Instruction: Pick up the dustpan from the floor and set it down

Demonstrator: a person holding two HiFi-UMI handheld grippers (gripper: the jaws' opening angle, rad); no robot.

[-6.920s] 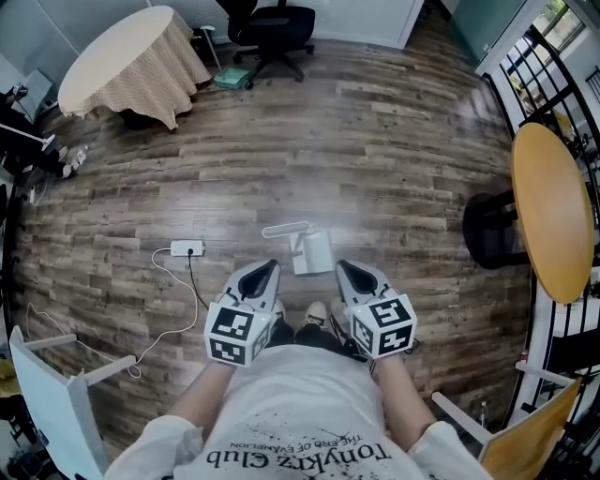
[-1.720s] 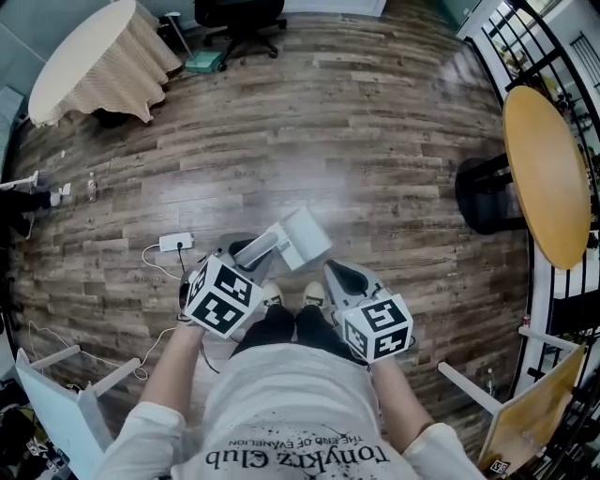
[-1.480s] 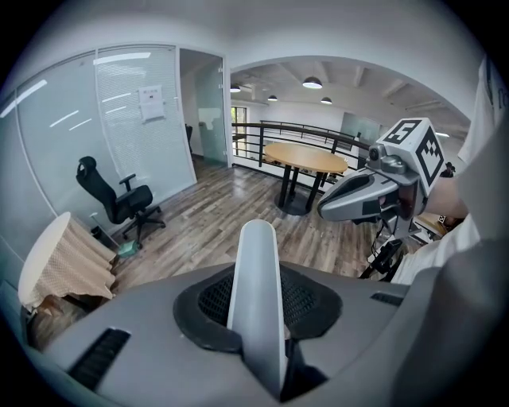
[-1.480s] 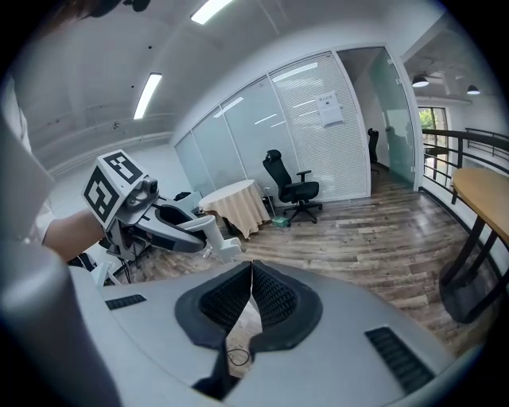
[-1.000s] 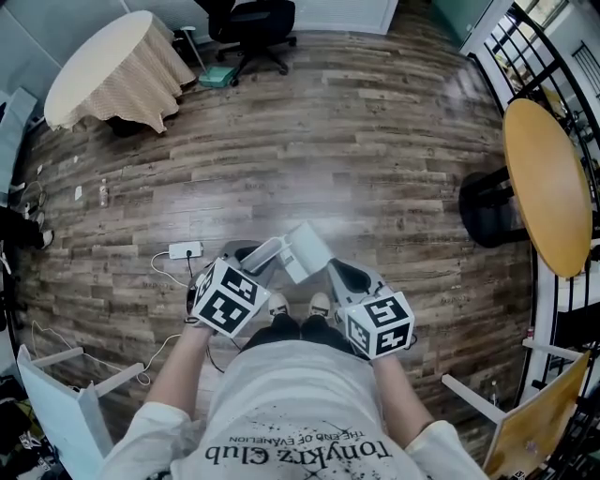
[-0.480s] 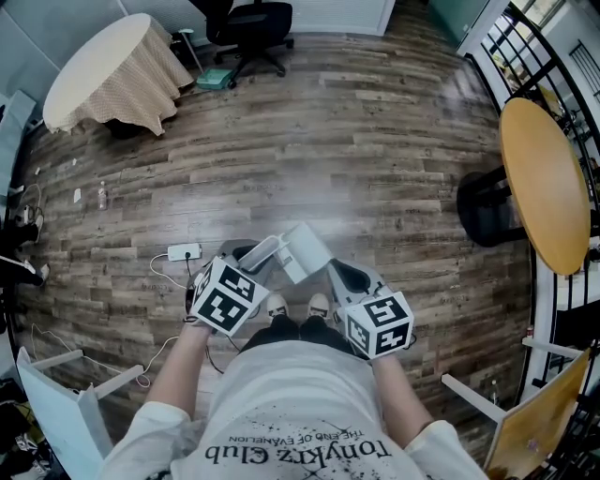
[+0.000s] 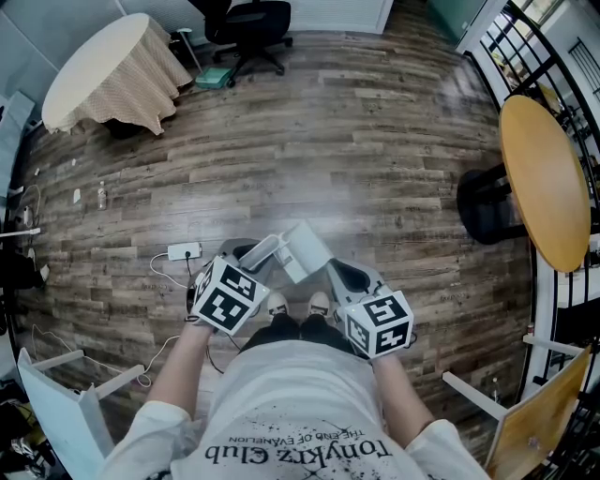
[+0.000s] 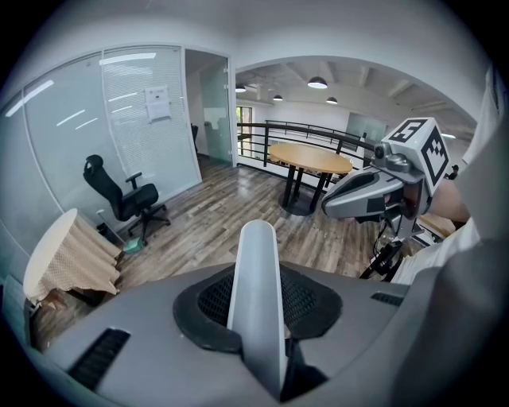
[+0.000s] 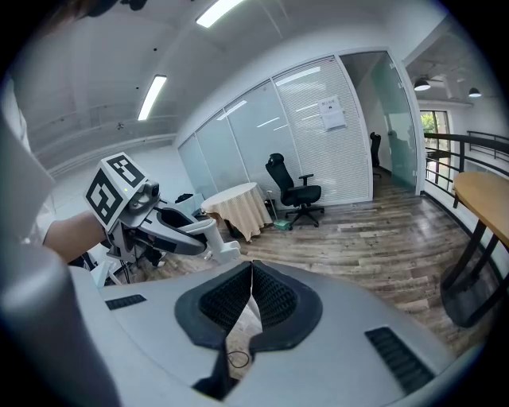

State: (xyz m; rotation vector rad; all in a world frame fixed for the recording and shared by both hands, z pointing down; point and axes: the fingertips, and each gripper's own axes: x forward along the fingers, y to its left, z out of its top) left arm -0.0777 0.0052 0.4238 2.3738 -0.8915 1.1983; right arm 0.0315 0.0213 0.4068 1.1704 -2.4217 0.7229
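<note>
The white dustpan (image 7: pixel 305 246) hangs above the wooden floor, just ahead of the person's shoes. Its long handle (image 7: pixel 262 253) runs back and left into my left gripper (image 7: pixel 247 263), which is shut on it. In the left gripper view the handle (image 8: pixel 257 294) stands up between the two dark pads, pressed from both sides. My right gripper (image 7: pixel 340 270) sits beside the pan on the right, apart from it. Its pads meet in the right gripper view with nothing between them (image 9: pixel 250 296). That view also shows the left gripper (image 9: pixel 156 220) holding the handle (image 9: pixel 213 238).
A round wooden table (image 7: pixel 542 187) with a dark base stands at the right beside a railing. A cloth-covered round table (image 7: pixel 101 70) and an office chair (image 7: pixel 249 22) are at the far left. A power strip (image 7: pixel 185 251) with its cable lies on the floor left of me. White chairs stand at both near corners.
At first the dustpan lay on the floor ahead of both grippers; now the left gripper holds it up by the handle. Over the last second nothing has moved.
</note>
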